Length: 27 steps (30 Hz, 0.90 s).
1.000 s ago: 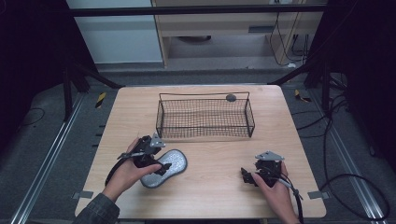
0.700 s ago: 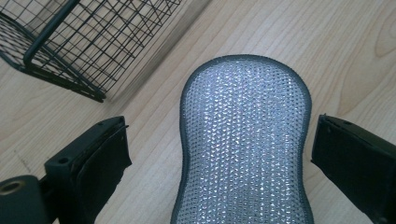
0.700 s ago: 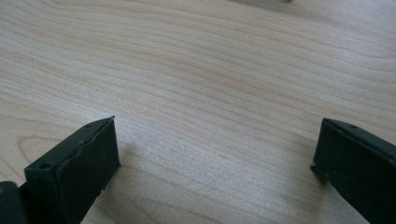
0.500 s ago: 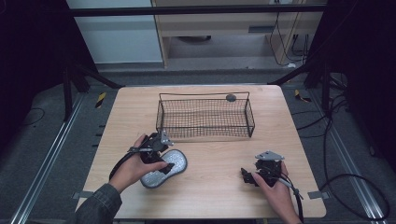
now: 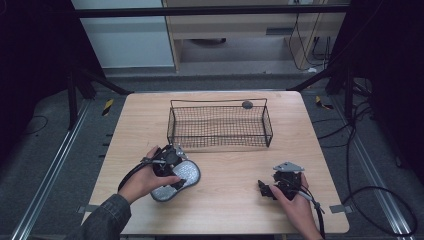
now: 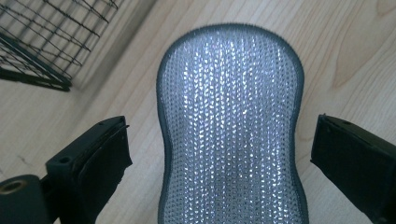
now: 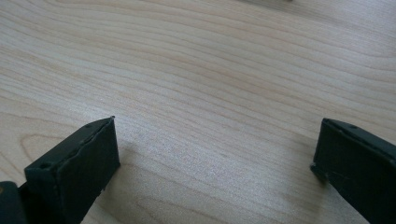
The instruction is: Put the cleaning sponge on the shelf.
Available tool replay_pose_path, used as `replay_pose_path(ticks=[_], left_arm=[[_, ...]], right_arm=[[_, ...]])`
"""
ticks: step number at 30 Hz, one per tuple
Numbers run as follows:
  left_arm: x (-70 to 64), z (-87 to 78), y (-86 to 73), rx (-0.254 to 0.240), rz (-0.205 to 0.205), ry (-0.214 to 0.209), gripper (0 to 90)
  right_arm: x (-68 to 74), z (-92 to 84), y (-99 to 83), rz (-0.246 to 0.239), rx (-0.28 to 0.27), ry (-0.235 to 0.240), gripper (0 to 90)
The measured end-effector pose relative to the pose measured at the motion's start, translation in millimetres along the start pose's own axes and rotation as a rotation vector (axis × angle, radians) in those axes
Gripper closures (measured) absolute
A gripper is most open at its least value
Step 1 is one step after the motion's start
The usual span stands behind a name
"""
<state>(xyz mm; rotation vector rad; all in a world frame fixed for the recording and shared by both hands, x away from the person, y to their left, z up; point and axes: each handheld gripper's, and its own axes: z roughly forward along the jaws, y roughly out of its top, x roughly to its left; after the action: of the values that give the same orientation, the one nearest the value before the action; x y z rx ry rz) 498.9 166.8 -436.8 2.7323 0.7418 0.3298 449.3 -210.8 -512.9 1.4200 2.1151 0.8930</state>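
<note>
Left gripper [image 5: 172, 172] sat at the near-left of the tabletop [image 5: 230, 210], right over the silver mesh scrubber pad [image 5: 176, 181]. In the left gripper view the pad [image 6: 231, 126] lay flat between the two jaws, which were spread wide, one on each long side. Neither jaw touched it; bare wood showed in both gaps. Pad ran lengthwise away from the camera, its far rounded end well past the jaw tips.

Right gripper [image 5: 267, 189] rested at the near-right of the tabletop, well apart from the pad. The right gripper view showed its jaws also wide open, with just wood grain [image 7: 210, 93] between them.

Black wire basket [image 5: 220, 127] stood in the far middle of the tabletop; a corner of it [image 6: 42, 42] appeared upper left in the left gripper view, near the pad but not touching. A small dark round object [image 5: 247, 104] sat at the basket's far rim.

Versus 1.0 s ago: the left hand [image 5: 145, 180] had shifted further right and in over the pad. Right gripper, pad and basket unchanged.
</note>
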Motion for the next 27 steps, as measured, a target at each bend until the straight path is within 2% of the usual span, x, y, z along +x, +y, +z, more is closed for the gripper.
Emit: replay_pose_path(ticks=[8, 11, 14, 27], left_arm=[[-3.1, 12.6, -7.2, 0.053, -0.014, -0.034, 3.9], [-5.0, 16.2, -6.7, 0.063, -0.005, -0.048, 3.6], [-4.0, 18.9, -6.4, 0.072, -0.005, -0.032, 3.7], [-0.3, 26.3, -10.0, 0.094, -0.026, -0.057, 3.7]], right_arm=[[-0.1, -0.4, -0.3, -0.009, 0.002, 0.006, 0.4], [0.2, -0.5, 0.0, -0.007, 0.005, 0.006, 0.4], [0.3, -0.5, 0.1, -0.005, 0.005, 0.006, 0.4], [1.1, -0.8, 0.2, -0.012, 0.009, 0.013, 0.4]])
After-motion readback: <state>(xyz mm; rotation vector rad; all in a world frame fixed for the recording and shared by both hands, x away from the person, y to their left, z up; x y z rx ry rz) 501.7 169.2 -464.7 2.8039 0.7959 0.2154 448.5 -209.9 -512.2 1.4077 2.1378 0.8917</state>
